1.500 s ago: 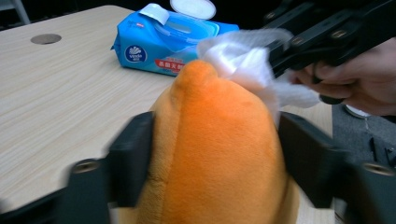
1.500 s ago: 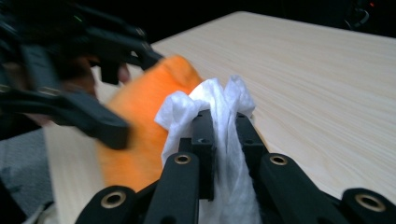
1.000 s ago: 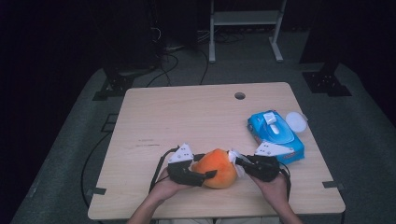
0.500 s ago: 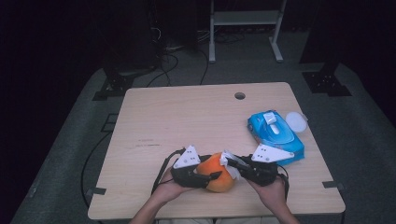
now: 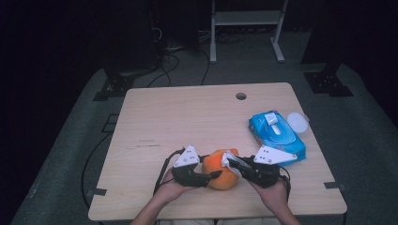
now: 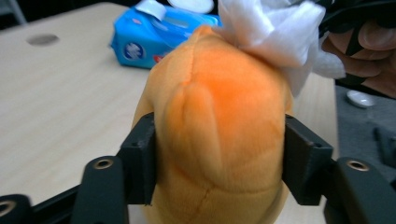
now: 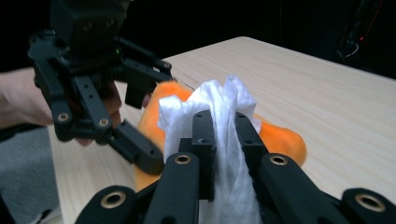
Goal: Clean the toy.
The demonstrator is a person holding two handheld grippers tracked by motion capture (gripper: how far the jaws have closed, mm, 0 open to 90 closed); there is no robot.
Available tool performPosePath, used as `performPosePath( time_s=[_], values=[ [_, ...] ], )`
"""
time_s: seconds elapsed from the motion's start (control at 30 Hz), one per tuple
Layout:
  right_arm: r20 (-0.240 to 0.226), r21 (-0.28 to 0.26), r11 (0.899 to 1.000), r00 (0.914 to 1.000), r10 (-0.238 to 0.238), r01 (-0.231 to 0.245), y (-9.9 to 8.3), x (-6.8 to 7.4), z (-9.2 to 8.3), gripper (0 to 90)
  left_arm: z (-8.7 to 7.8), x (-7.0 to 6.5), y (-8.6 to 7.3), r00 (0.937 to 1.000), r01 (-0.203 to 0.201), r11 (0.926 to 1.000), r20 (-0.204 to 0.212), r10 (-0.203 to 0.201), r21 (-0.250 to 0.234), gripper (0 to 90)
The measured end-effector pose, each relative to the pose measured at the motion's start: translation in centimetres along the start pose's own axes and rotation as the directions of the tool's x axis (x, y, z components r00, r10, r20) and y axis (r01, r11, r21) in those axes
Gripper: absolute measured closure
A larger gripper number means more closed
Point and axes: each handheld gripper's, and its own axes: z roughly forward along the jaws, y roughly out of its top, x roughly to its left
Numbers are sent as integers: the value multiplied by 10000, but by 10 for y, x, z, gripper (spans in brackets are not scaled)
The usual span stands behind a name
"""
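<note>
The left gripper, its jaws having just been closing, clamps the orange plush toy from both sides at the bench's near edge. The right gripper pinches a white wipe against the toy's top. A blue wipes pack lies just beside them.

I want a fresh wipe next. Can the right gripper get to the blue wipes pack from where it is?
Probably yes: the pack lies just beyond the right gripper with bare table between, but its jaws are shut on a wipe.
</note>
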Motion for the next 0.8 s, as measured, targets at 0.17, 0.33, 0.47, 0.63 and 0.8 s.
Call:
performPosePath(
  time_s=[0.17, 0.33, 0.47, 0.63, 0.8],
  values=[
    [518, 512, 9974, 9975, 490, -517, -12, -19, 3, 812, -1, 4, -3, 9997, 250, 9997, -24, -250, 16, 392],
    [327, 480, 9965, 9972, 666, -681, -13, -14, 7, 811, 4, 4, -5, 9990, 424, 9991, -123, -424, 6, 285],
    [-150, 319, 9995, 9999, 69, -64, -6, 2, 10, 811, 4, 4, -7, 9993, 320, 9995, -199, -319, 59, 327],
    [55, 420, 9986, 9994, 331, -333, -10, -8, 10, 811, 4, 5, -9, 9993, 304, 9995, -228, -302, 79, 341],
    [598, 730, 9951, 9962, 628, -671, -21, -22, 10, 812, 4, 7, -10, 9988, 417, 9991, -254, -417, 5, 344]
  ],
)
